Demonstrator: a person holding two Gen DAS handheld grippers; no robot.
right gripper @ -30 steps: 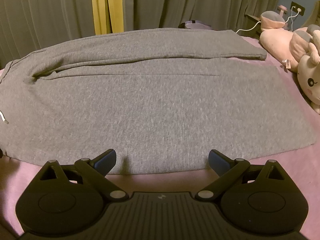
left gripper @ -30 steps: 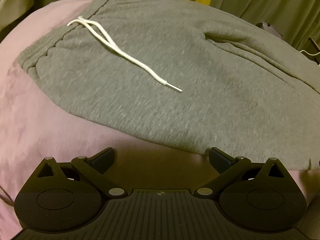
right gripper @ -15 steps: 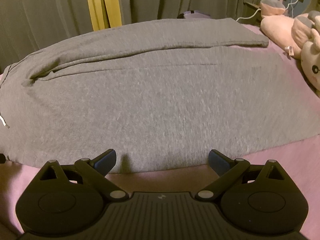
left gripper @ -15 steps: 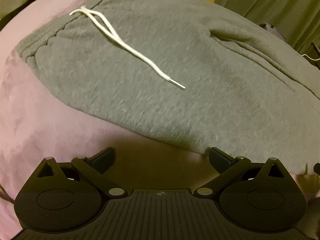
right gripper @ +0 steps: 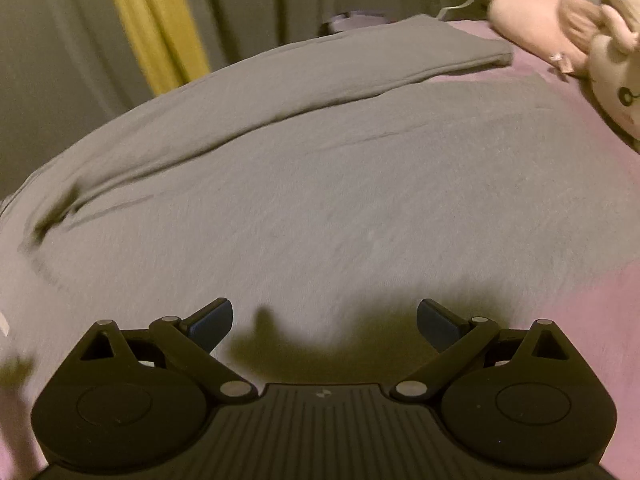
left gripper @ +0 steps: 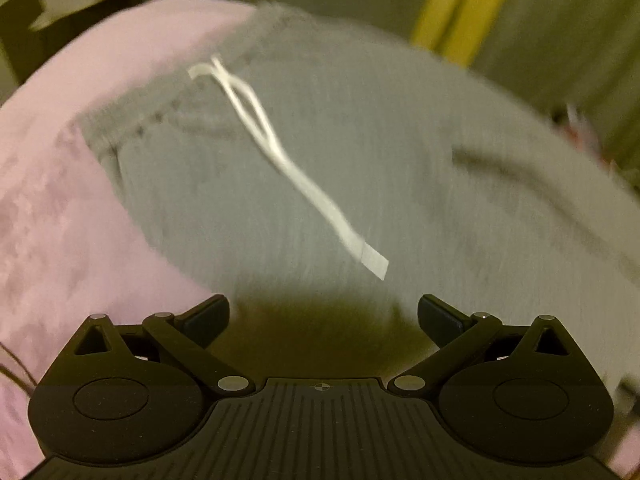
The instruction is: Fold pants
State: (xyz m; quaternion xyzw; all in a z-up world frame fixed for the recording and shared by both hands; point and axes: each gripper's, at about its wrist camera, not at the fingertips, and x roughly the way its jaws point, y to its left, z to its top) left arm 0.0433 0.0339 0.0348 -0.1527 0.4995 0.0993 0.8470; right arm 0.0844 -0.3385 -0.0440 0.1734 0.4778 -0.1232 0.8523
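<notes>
Grey sweatpants (left gripper: 400, 168) lie flat on a pink bed. The left wrist view shows the waistband end with a white drawstring (left gripper: 288, 168) lying across the cloth. My left gripper (left gripper: 323, 316) is open and empty, just above the pants' near edge. The right wrist view shows the two legs (right gripper: 340, 200) side by side, the far leg (right gripper: 360, 68) ending at a cuff. My right gripper (right gripper: 324, 320) is open and empty over the near leg's edge. Both views are motion-blurred.
The pink bedsheet (left gripper: 60, 220) surrounds the pants. Pink and cream plush toys (right gripper: 580, 32) sit at the far right of the bed. Grey curtains with a yellow strip (right gripper: 156, 28) hang behind the bed.
Both grippers have moved forward and lower over the pants. The near edge of the cloth now sits at the fingertips. Jaws remain open.
</notes>
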